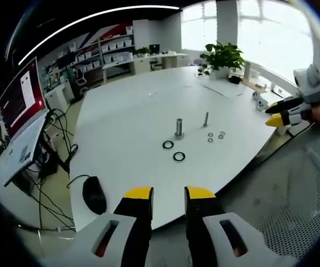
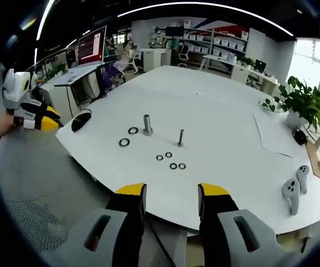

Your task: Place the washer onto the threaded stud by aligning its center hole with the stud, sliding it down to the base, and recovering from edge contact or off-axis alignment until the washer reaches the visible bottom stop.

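With both my left gripper [image 1: 168, 194] and right gripper [image 2: 171, 192] spread empty off the table [image 2: 221, 111] edge, I should approach a mid-table washer [image 2: 124, 142] squarely.

White table [image 1: 132, 111], shelving [image 2: 221, 41], bright windows [image 1: 260, 28], potted plant [image 1: 222, 57]
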